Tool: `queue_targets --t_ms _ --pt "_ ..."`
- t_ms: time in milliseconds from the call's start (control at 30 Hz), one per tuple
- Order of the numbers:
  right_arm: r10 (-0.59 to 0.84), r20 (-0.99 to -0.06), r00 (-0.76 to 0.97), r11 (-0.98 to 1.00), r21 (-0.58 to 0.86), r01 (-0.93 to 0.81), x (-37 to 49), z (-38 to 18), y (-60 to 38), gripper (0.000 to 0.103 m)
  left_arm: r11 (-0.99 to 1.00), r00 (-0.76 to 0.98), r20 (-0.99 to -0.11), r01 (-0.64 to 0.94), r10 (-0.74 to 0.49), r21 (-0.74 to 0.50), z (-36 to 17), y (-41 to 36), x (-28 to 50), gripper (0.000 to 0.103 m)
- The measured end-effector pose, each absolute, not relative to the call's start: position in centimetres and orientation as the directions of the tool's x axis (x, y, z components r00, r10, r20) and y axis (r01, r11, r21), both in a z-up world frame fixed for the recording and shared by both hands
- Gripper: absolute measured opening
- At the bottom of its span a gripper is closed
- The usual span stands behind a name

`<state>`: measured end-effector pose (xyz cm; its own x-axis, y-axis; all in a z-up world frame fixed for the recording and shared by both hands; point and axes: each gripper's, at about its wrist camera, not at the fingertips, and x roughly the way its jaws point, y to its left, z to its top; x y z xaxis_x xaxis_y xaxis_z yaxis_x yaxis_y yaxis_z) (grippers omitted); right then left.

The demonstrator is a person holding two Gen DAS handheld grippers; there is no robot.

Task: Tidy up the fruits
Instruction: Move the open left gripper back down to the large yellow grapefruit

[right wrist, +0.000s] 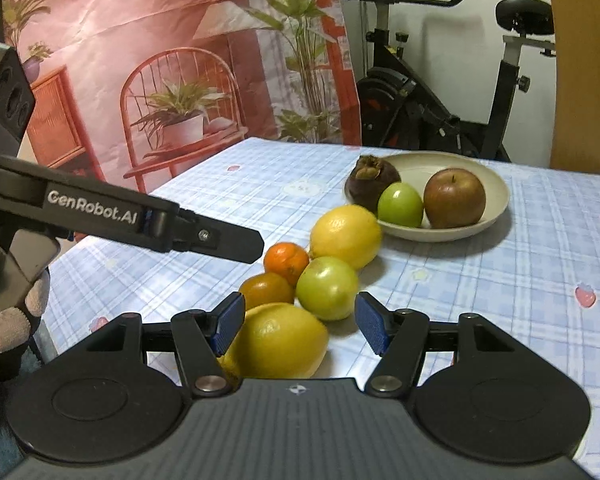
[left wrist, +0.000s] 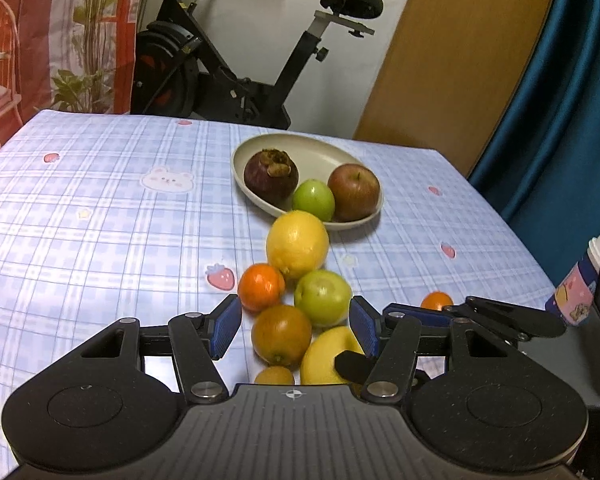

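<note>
Across the frame centre, loose fruit is sitting clustered on the tabletop, just short of the plate already carrying three pieces. Near lemon: biggest, heaviest, firm waxy rind, likely rolling; grip across its widest part. Far lemon: same. Green apple: hard, smooth, slippery; grip at its equator. Dark orange: firm, slightly yielding. Small tangerine: light, soft, so a gentle squeeze. Left tool and right tool are both hovering half-open, gripping nothing.
</note>
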<state>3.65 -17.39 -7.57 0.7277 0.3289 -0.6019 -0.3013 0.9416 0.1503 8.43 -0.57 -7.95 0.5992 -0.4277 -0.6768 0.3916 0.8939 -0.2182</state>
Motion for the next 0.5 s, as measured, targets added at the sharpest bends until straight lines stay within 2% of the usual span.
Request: queue_targets --t_ms 233,500 --pt "0.376 -0.621 0.688 0.926 0.220 -0.308 4.1 -8.5 -17.6 0.070 0.880 0.572 -0.688 0.420 -0.447 -0.222 -8.6 -1.1 8.2 0.062" --pt "0.412 -0.643 0.646 0.910 0.256 -0.325 4.2 -9.1 -17.3 0.071 0.875 0.553 -0.698 0.421 -0.455 -0.237 -9.2 -1.1 8.2 0.059"
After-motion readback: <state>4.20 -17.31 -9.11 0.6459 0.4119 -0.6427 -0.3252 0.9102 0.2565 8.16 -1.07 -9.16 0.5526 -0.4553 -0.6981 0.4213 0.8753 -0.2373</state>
